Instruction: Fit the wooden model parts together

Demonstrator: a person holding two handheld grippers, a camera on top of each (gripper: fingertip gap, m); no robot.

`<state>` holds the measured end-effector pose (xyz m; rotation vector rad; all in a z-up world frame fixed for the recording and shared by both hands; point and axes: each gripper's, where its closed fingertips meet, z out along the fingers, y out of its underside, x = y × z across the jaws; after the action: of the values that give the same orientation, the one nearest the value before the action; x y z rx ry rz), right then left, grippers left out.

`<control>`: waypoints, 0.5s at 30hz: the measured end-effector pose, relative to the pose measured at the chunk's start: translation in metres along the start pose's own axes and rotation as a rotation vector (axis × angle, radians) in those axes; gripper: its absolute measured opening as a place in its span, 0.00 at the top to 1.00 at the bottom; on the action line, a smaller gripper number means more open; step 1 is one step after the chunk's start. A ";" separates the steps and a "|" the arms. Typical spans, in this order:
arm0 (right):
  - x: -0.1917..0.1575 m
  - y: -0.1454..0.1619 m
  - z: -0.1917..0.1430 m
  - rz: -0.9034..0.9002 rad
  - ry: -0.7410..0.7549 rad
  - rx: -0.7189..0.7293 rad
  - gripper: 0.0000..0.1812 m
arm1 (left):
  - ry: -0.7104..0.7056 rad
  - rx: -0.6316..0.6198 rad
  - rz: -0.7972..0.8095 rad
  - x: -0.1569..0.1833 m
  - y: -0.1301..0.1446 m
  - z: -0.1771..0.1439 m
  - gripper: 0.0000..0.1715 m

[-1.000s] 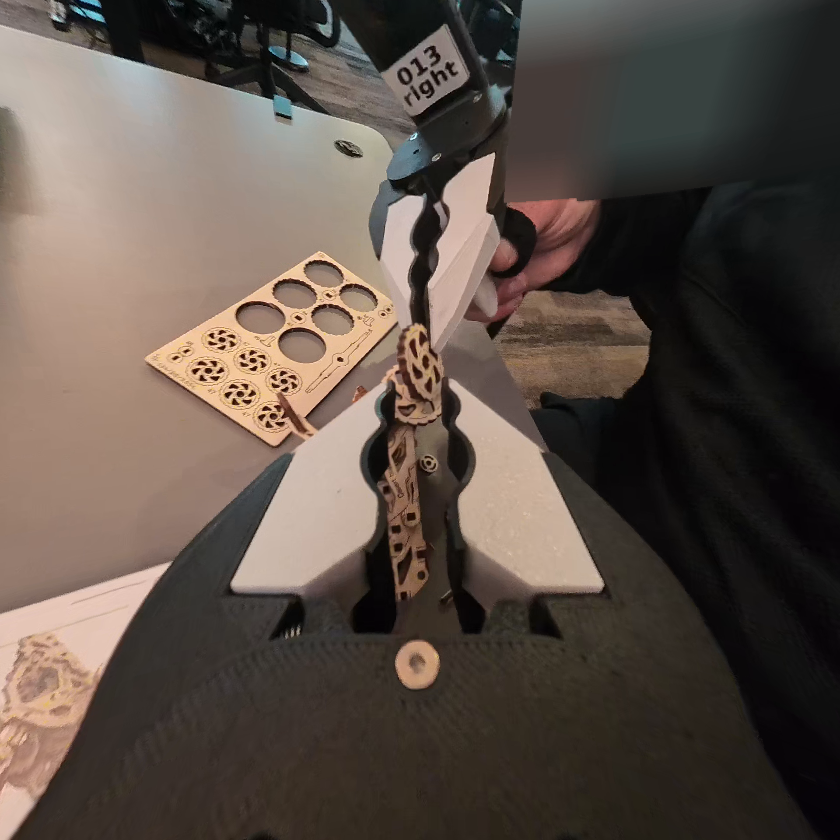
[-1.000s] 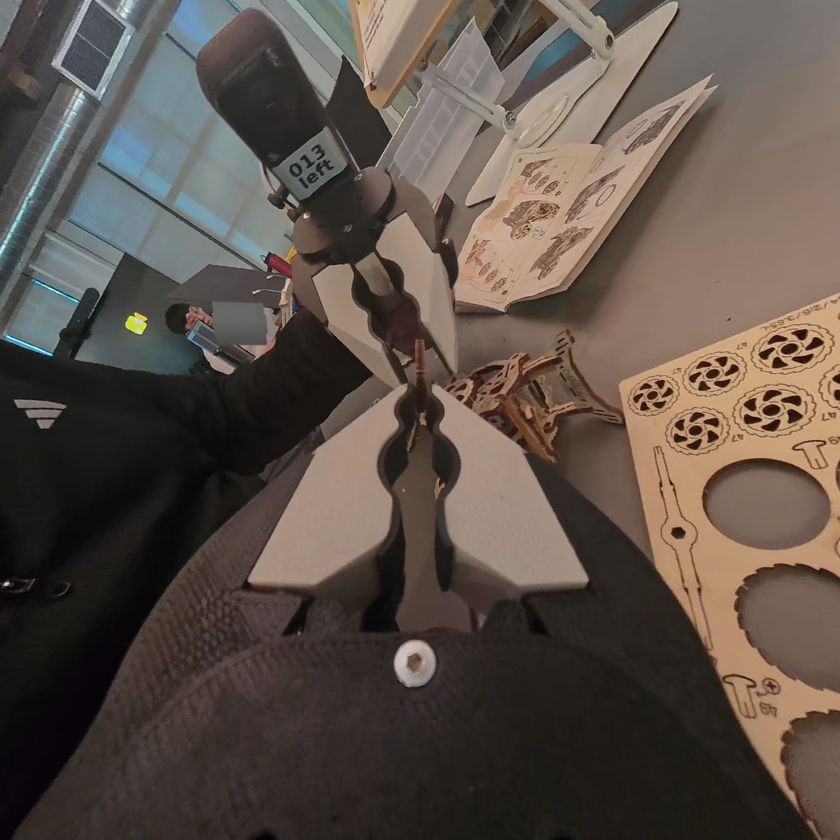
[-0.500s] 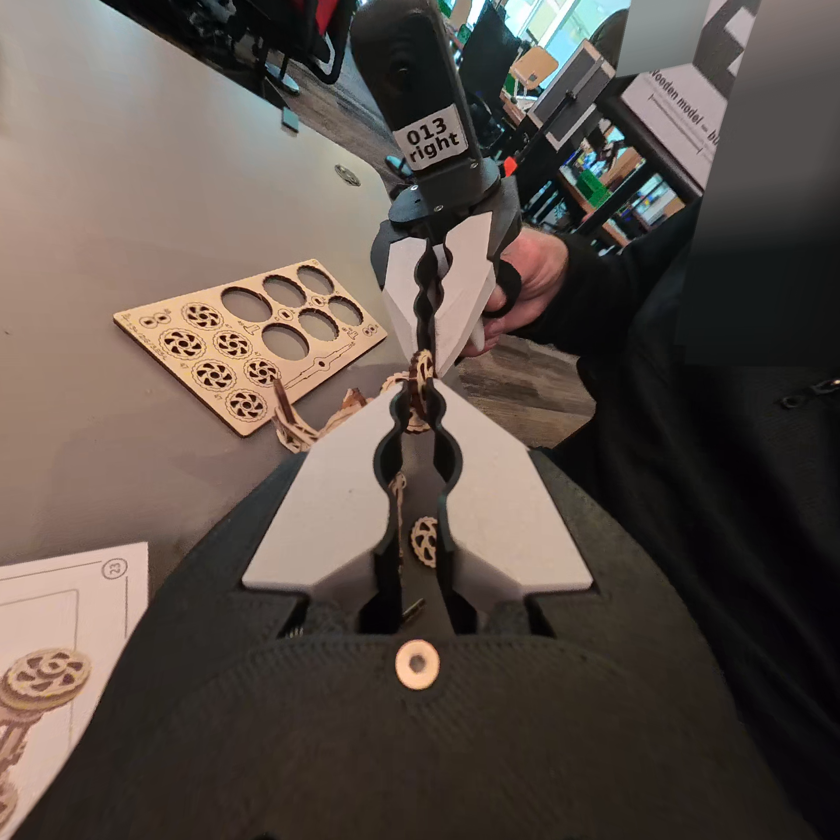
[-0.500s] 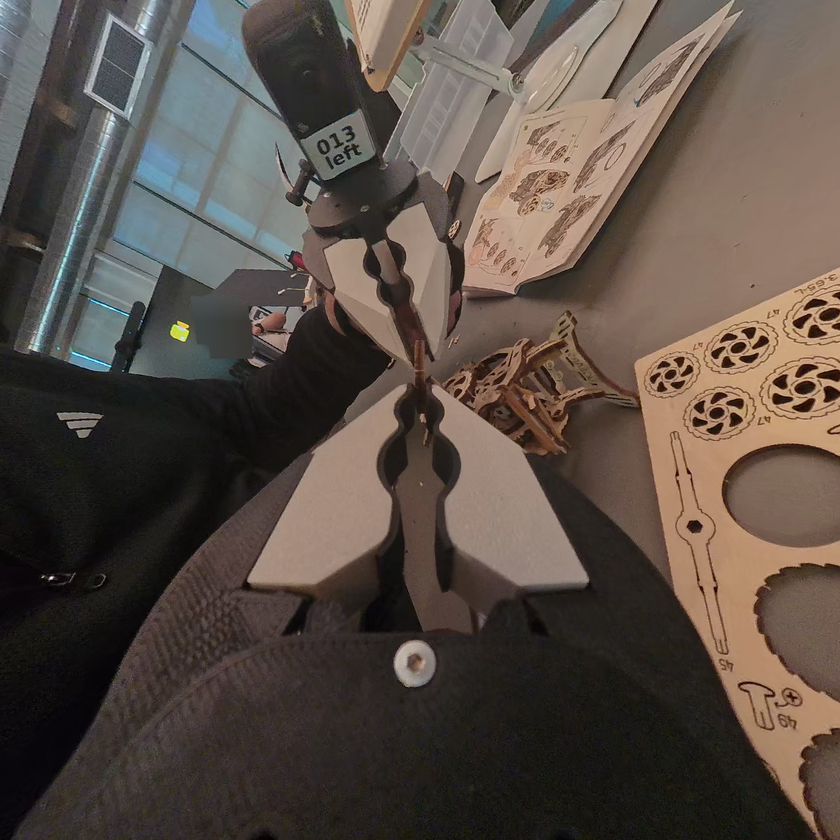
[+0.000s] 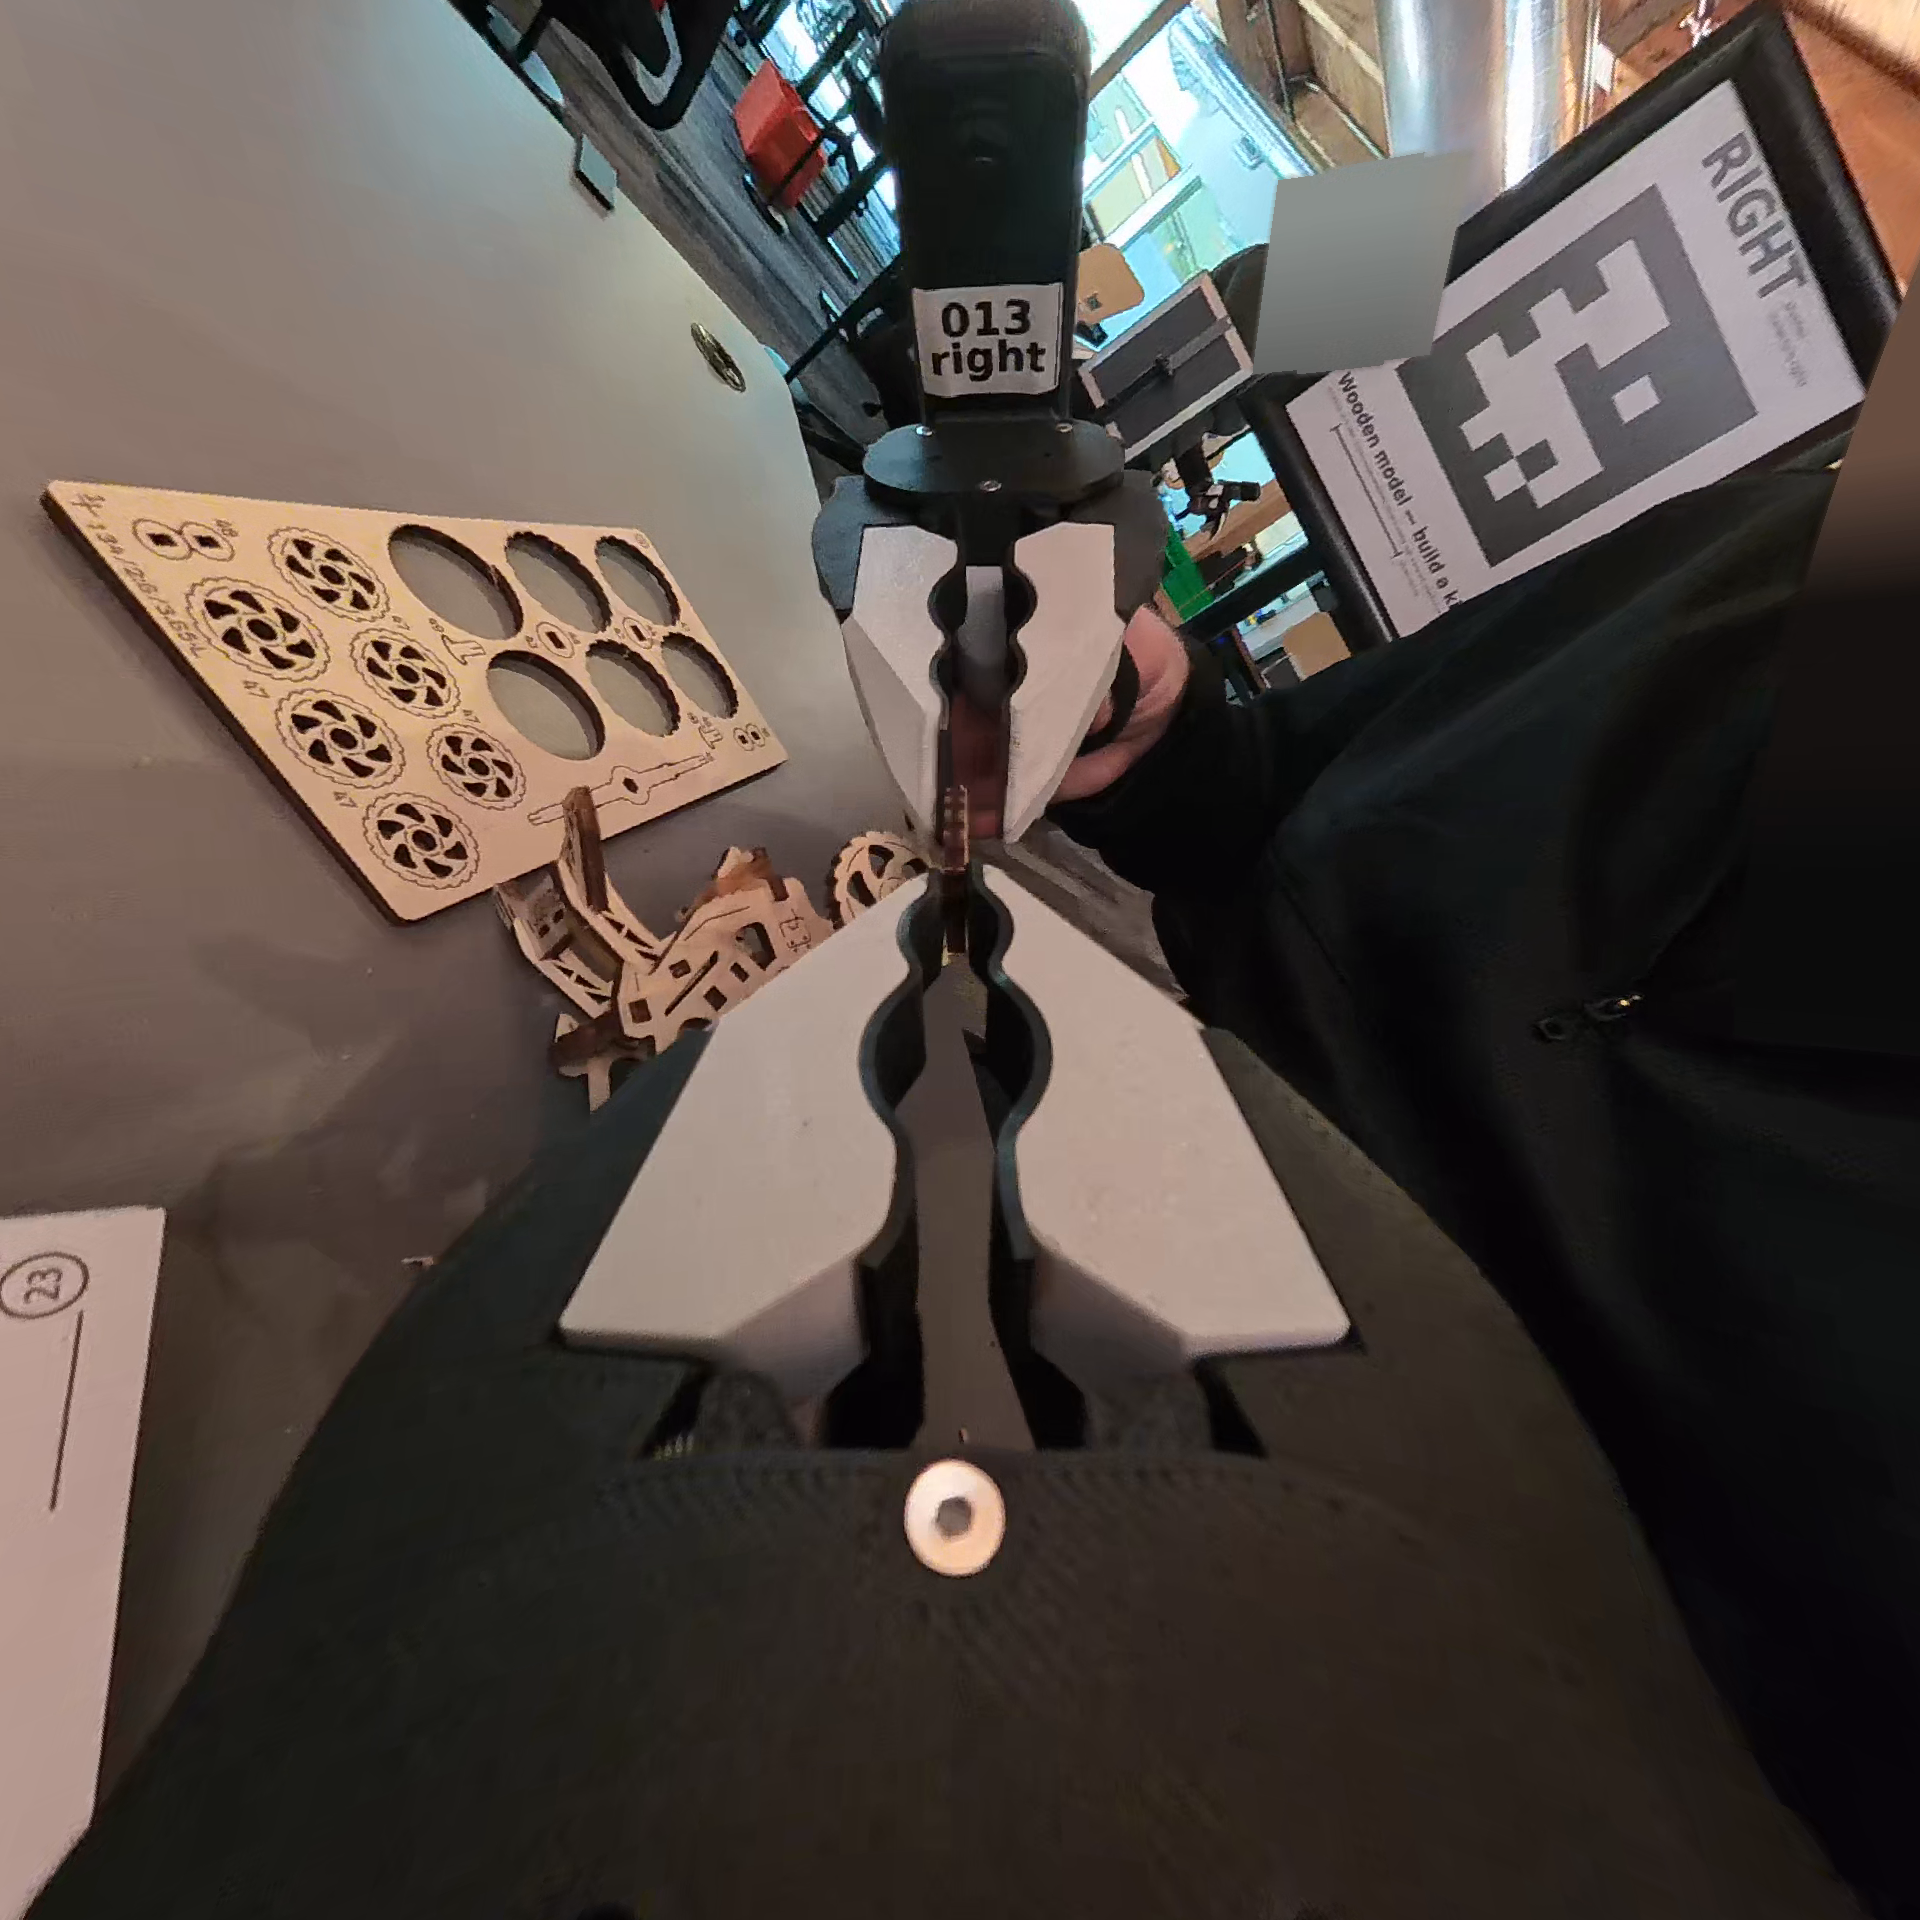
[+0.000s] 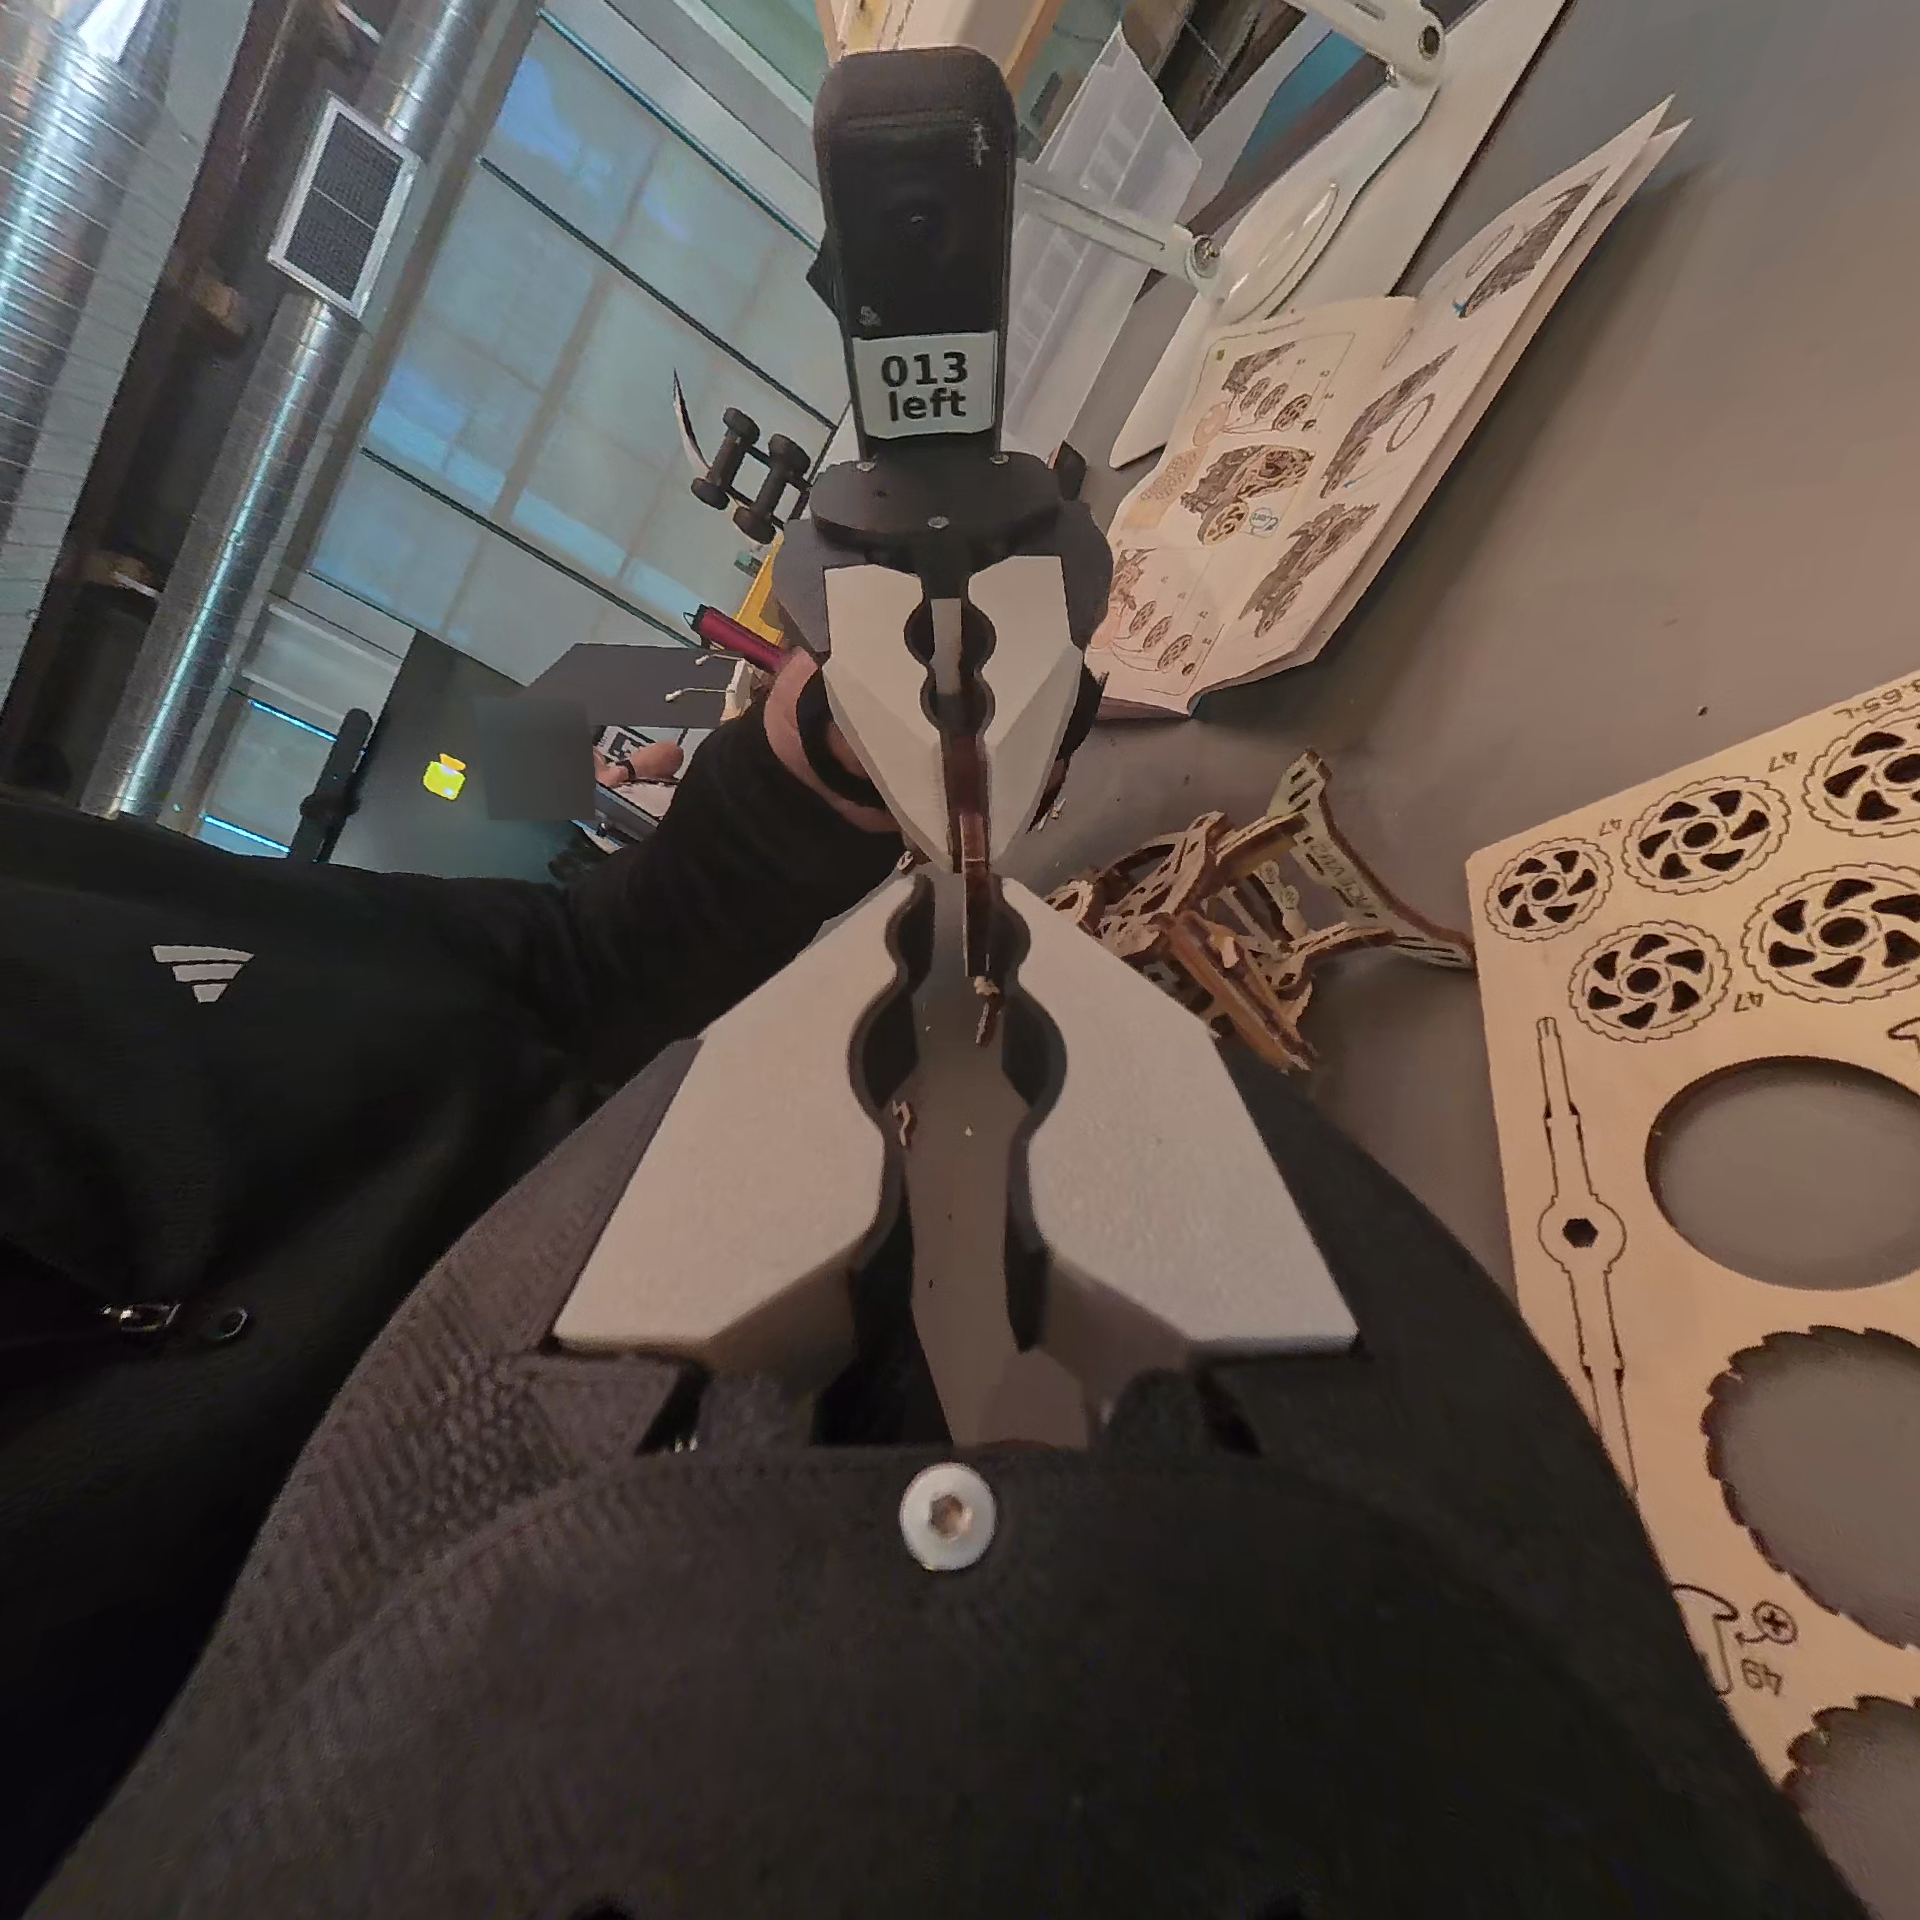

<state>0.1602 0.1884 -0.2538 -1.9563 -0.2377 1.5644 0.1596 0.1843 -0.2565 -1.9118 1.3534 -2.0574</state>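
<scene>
- Grippers, two, tip to tip at frame centre in both views: left gripper point(image 5: 954, 896) and right gripper point(image 6: 961, 896), each nearly closed on thin wooden parts seen edge-on.
- Left gripper nips a small part point(image 5: 952, 920) at its tips; the part's shape cannot be made out.
- Right gripper pinches a thin dark-edged piece point(image 6: 977, 914) that runs on between the opposite gripper's fingers; whether the two parts are already joined cannot be told.
- Half-built model point(image 5: 665, 956) lies on the grey table point(image 5: 312, 312), centre-left in the left view, just beside the sheet; its lower part is hidden behind the gripper.
- Sheet point(image 5: 416, 675) of punched wooden gears, upper left in the left view; cut off at the right edge in the right view.
- Booklet point(image 6: 1330, 478), open, upper right, shown by the right view alone; the left view shows only a page corner point(image 5: 62, 1507) at lower left.
- Sign point(image 5: 1590, 353) with a black-and-white marker, upper right, left view only.
- Hand point(image 5: 1132, 717) on the right gripper is mostly hidden behind its fingers.
</scene>
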 end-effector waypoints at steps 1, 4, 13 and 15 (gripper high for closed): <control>0.001 -0.001 0.000 0.002 -0.002 0.005 0.97 | 0.004 -0.007 -0.004 0.000 0.001 0.000 1.00; 0.002 -0.001 0.000 0.001 -0.002 0.005 0.99 | 0.003 -0.028 0.004 0.000 0.001 0.000 1.00; 0.004 -0.005 0.002 -0.006 0.009 0.002 0.99 | 0.067 0.015 -0.075 -0.002 -0.002 -0.003 1.00; 0.004 -0.005 0.002 -0.009 0.009 -0.003 0.99 | 0.086 0.020 -0.092 -0.001 -0.001 -0.003 0.99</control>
<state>0.1602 0.1946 -0.2543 -1.9617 -0.2445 1.5502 0.1584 0.1875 -0.2564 -1.9336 1.2790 -2.2111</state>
